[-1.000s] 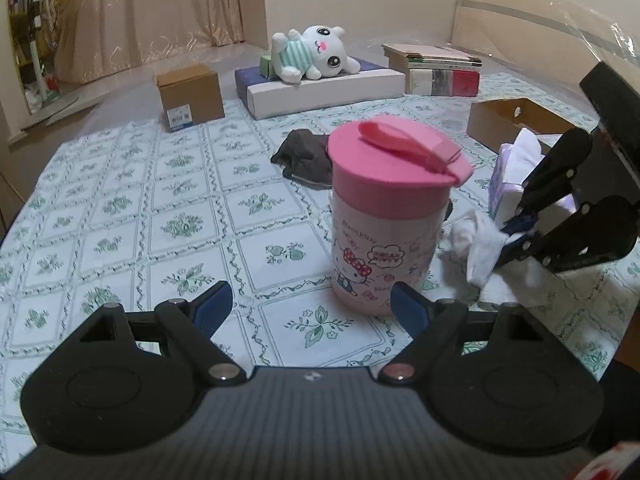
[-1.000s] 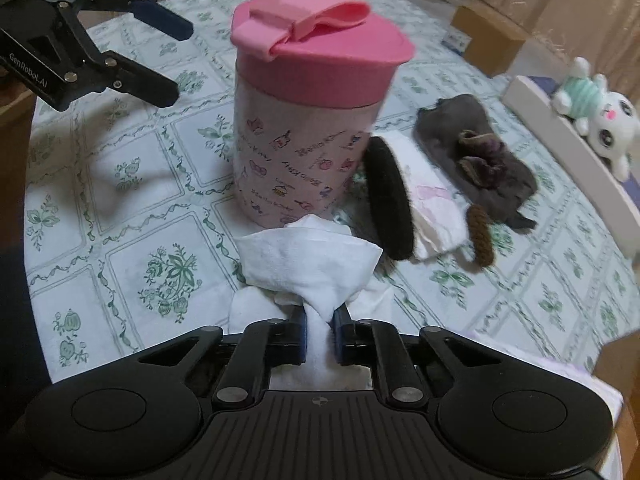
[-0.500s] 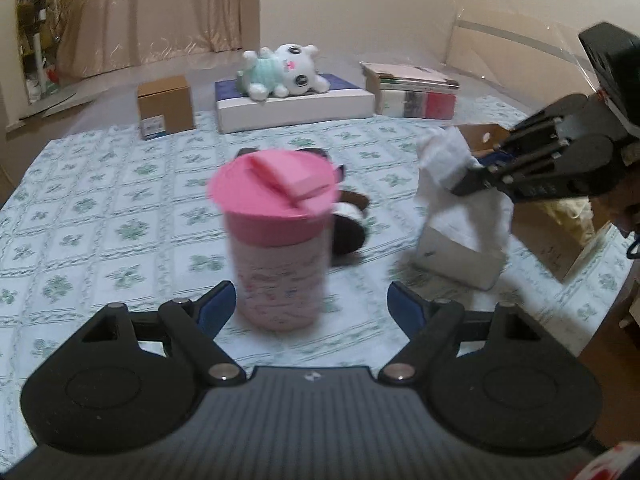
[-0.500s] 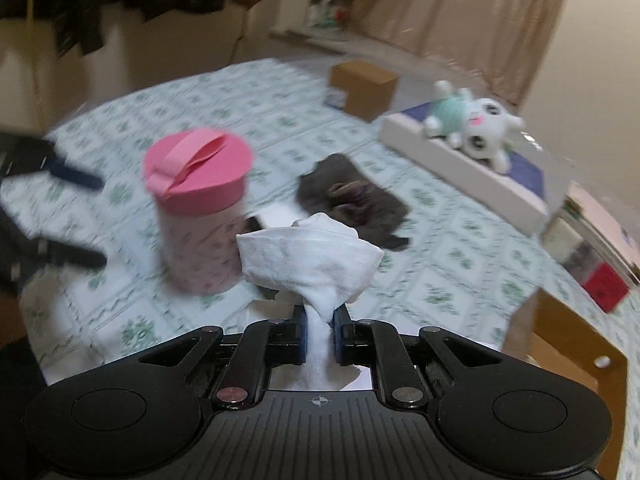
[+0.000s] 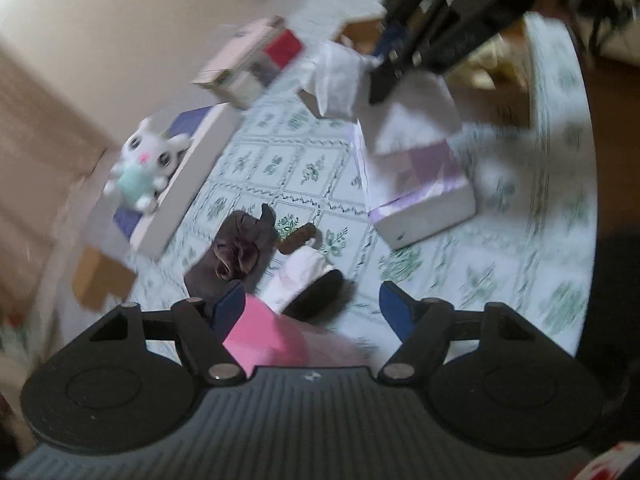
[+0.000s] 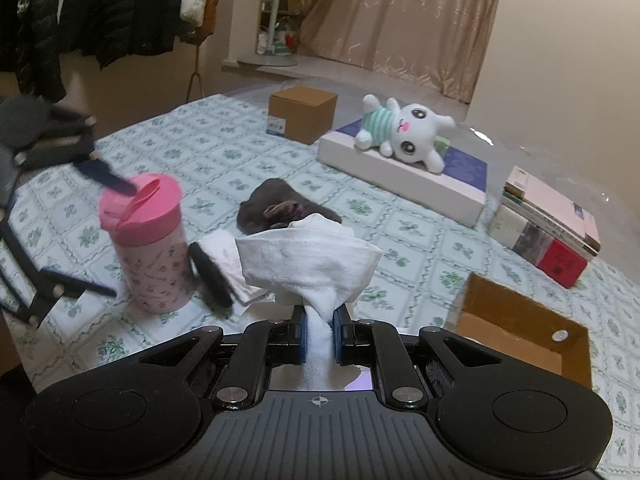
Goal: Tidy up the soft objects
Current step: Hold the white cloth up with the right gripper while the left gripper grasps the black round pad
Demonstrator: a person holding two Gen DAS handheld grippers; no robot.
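Right gripper clamps a bunched white cloth, lifted clear above the flowered sheet with a brown open box low to its right. Left gripper gapes either side of the pink-lidded cup, its jaws just closing in and not yet pressing the cup; one finger hovers at the lid. Beyond the cup lie a white-and-black sock and a grey cloth on the sheet; a plush rabbit rests on a flat white box.
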